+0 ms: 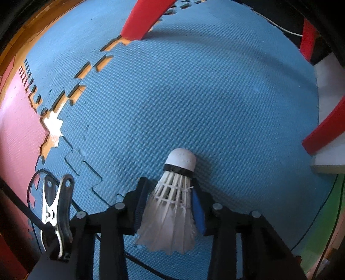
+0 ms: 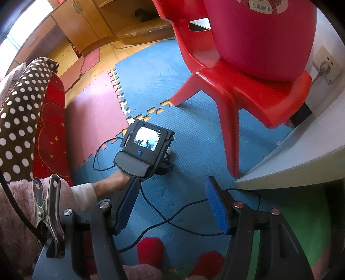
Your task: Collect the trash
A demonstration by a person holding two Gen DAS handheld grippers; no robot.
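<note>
A white feather shuttlecock (image 1: 172, 204) with a white cork and a black band lies on the blue foam mat (image 1: 194, 97), cork pointing away from me. My left gripper (image 1: 170, 184) points straight down at it, and both blue pads (image 1: 197, 206) touch the feather skirt from either side. In the right wrist view the left gripper (image 2: 166, 160) is seen from behind over the mat, held by a hand (image 2: 112, 183) in a white cuff. My right gripper (image 2: 172, 204) hangs above the mat with its blue pads wide apart and nothing between them.
A red plastic chair (image 2: 237, 75) stands on the mat just beyond, its legs (image 1: 140, 19) near the shuttlecock. A white ledge (image 2: 291, 161) runs along the right. A black cable (image 2: 172, 224) trails over the mat. A polka-dot cushion (image 2: 21, 107) sits at left.
</note>
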